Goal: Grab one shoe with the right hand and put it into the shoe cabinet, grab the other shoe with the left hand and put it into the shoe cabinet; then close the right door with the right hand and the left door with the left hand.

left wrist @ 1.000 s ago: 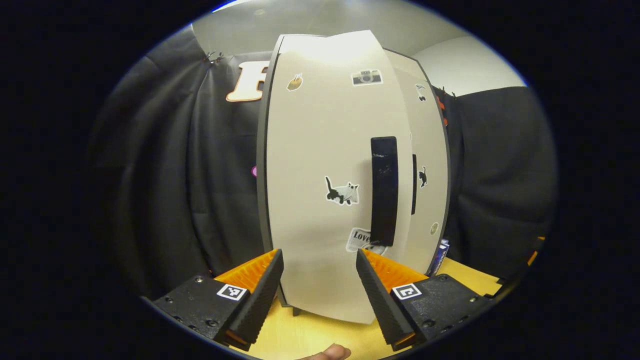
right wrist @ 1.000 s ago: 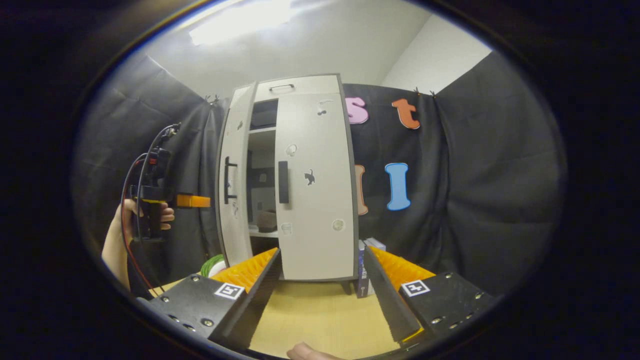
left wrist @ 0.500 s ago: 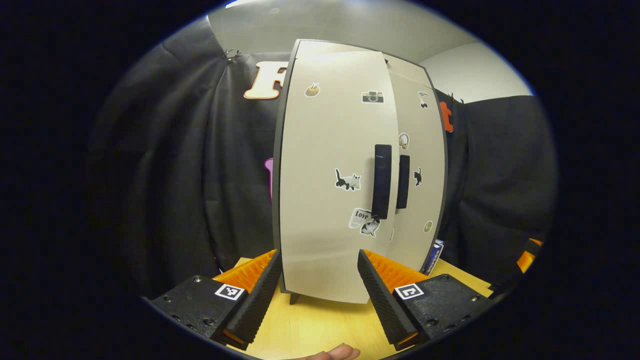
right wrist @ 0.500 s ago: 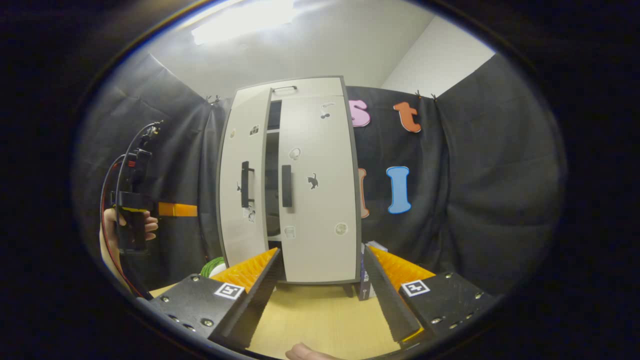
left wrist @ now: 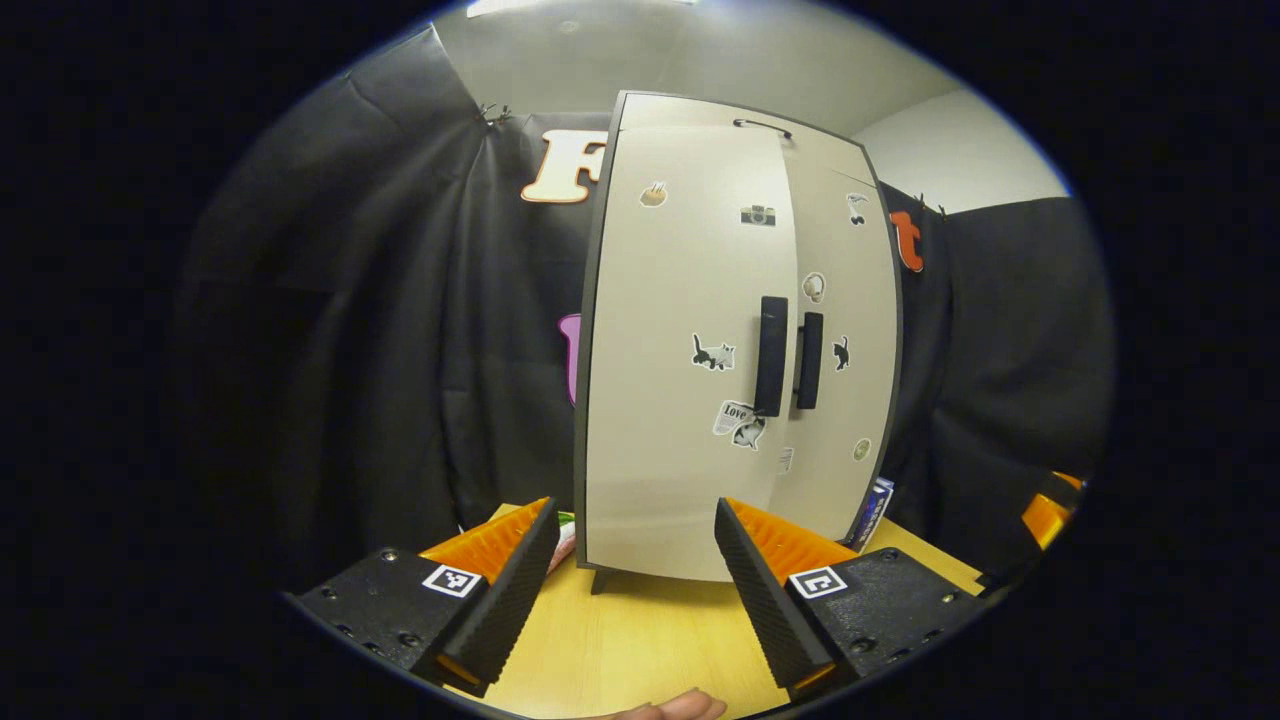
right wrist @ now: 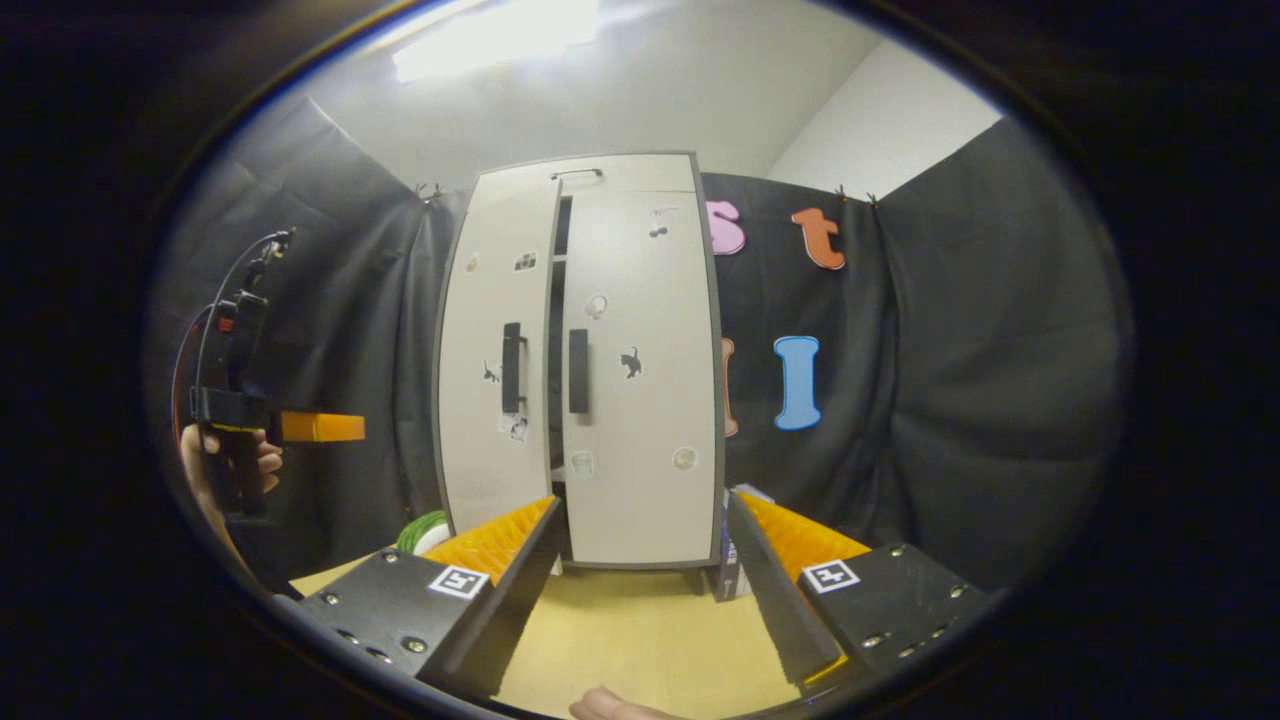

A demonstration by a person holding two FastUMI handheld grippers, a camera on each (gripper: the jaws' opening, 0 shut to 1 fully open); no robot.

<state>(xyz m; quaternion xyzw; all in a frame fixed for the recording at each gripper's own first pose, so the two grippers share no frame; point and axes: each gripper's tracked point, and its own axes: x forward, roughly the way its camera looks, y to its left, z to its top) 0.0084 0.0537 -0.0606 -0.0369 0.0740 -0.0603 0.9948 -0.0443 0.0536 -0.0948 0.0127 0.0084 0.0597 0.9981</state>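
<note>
left gripper view, change: the left door [left wrist: 680, 360] of the shoe cabinet [left wrist: 740, 110] stood swung well out toward the camera a second ago; now it lies nearly flat against the front, its handle [left wrist: 771, 356] just beside the right door's handle [left wrist: 810, 346].
left gripper view, claw: the left gripper [left wrist: 636, 575] has drawn back from the door; its fingers stand apart with nothing between them, above the wooden table [left wrist: 640, 640].
left gripper view, meaning: the last step looks all but finished, with no shoe left on the table, so both are probably inside.
left gripper view, look: pale doors edged dark, dotted with small stickers, black bar handles, short feet on the table.
right gripper view, change: the dark opening between the doors, wide a second ago with a shelf showing, has shrunk to a thin slit [right wrist: 556, 340]; the right door [right wrist: 640, 370] lies flush.
right gripper view, claw: the right gripper [right wrist: 645, 580] hangs in front of the cabinet, fingers apart and empty, well clear of it.
right gripper view, other hand: the left gripper [right wrist: 318, 427] is held by a hand [right wrist: 205, 465] out to the side, apart from the left door [right wrist: 495, 360].
right gripper view, meaning: that slit suggests the left door may need a final nudge to seat.
right gripper view, place: the cabinet stands upright at the back of the table against the black cloth [right wrist: 950, 350].
</note>
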